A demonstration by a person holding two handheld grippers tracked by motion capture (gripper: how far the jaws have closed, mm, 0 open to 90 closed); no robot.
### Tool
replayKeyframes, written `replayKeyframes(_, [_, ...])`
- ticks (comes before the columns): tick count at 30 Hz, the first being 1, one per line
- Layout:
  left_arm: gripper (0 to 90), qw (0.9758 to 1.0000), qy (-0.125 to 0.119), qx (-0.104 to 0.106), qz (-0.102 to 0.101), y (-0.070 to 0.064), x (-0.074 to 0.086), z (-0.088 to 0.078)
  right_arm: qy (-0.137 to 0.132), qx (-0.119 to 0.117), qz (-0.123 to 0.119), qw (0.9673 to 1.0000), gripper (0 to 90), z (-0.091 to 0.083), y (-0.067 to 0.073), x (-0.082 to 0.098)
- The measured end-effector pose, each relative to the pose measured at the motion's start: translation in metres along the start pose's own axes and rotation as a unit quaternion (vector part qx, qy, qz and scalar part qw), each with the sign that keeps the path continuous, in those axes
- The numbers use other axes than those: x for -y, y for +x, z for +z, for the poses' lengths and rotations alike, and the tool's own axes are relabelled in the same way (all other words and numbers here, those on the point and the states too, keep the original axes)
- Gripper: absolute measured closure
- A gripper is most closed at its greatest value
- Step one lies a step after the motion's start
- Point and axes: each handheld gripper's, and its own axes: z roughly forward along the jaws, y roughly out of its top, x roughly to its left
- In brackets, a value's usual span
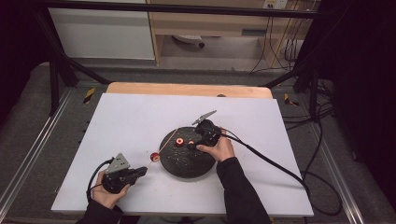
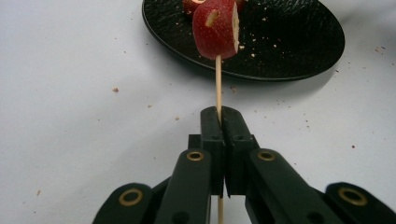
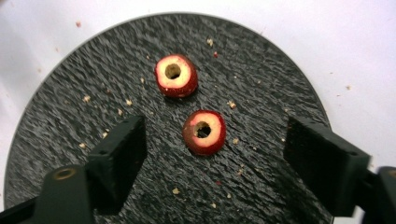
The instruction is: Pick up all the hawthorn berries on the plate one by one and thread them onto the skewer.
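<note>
Threading cored red fruit rounds onto a thin wooden skewer (image 2: 218, 84): left gripper (image 2: 219, 119) is clenched on it, one round (image 2: 215, 29) on its tip at the round black textured plate's (image 3: 280, 93) near edge. Right gripper (image 3: 215, 149) hangs unclenched around the plate's nearer loose round (image 3: 204, 132); next it needs to pinch that.

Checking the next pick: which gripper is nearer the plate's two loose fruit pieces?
Right. The right gripper hangs open over the plate, a fruit piece between its jaws. The left gripper holds the skewer off the plate.
</note>
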Motion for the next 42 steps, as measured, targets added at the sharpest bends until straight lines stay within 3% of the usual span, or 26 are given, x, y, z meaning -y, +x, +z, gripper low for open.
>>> replayKeyframes(12, [88.5,1.0,0.003,-0.003,0.005,0.0,-0.001,0.0,0.072,-0.024,-0.041,0.9963,42.6,0.02,-0.003,-0.018])
replayKeyframes(22, [88.4,1.0,0.007,-0.003,0.006,-0.001,-0.001,0.001,0.1,-0.027,-0.037,0.9939,54.6,0.027,-0.004,-0.022])
replayKeyframes(28, [88.4,1.0,0.007,-0.004,0.005,-0.001,-0.001,0.001,0.102,-0.032,-0.032,0.9938,61.4,0.028,-0.005,-0.021])
replayKeyframes(35, [88.5,0.9999,0.007,-0.006,0.004,0.0,-0.001,0.001,0.1,-0.03,-0.024,0.9943,62.0,0.029,-0.005,-0.021])
replayKeyframes(42, [88.4,1.0,0.006,-0.007,0.002,-0.001,-0.001,0.001,0.084,-0.031,-0.013,0.9959,62.1,0.018,-0.003,-0.023])
